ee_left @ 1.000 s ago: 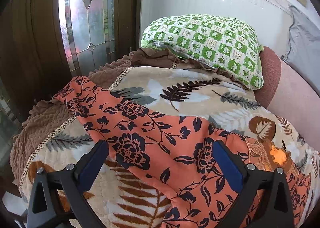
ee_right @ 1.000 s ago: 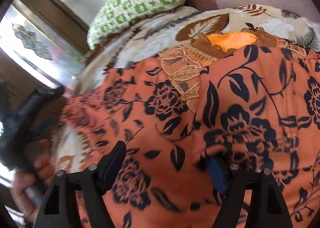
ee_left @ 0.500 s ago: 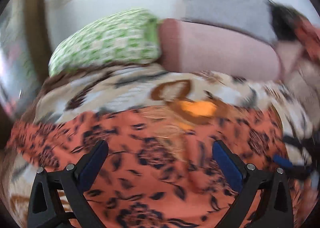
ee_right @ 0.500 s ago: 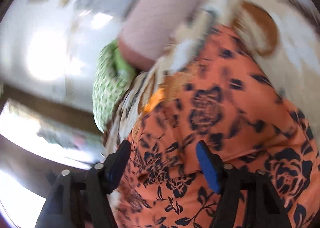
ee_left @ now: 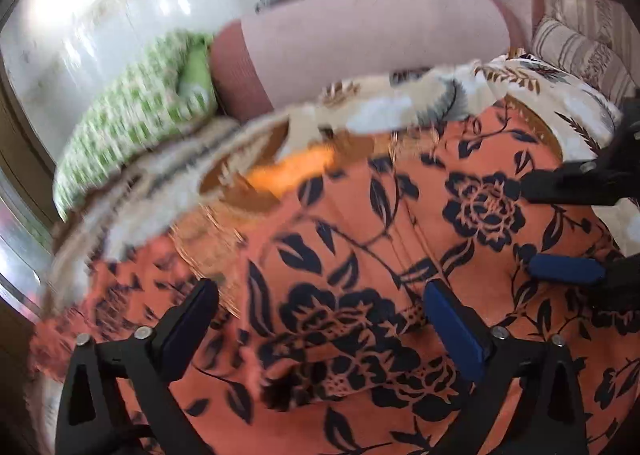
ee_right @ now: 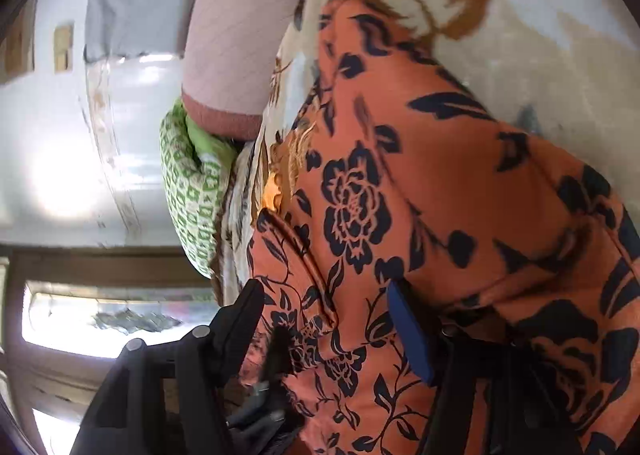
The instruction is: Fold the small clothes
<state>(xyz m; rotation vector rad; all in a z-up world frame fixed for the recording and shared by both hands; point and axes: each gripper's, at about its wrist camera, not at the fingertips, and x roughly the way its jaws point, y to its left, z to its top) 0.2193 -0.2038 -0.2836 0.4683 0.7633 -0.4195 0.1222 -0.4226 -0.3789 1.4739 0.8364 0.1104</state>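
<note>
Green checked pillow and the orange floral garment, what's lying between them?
In the left wrist view, the leaf-print blanket fills the stretch between the green checked pillow and the orange floral garment; motion blur hides finer detail.

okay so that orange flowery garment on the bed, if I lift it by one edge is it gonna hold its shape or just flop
The orange floral garment will probably flop: it already lies in soft folds and ridges over the leaf-print blanket. It looks thin, so likely light. A raised edge would probably sag and drag the rest along, since the cloth bunches between the open jaws of the right gripper.
</note>
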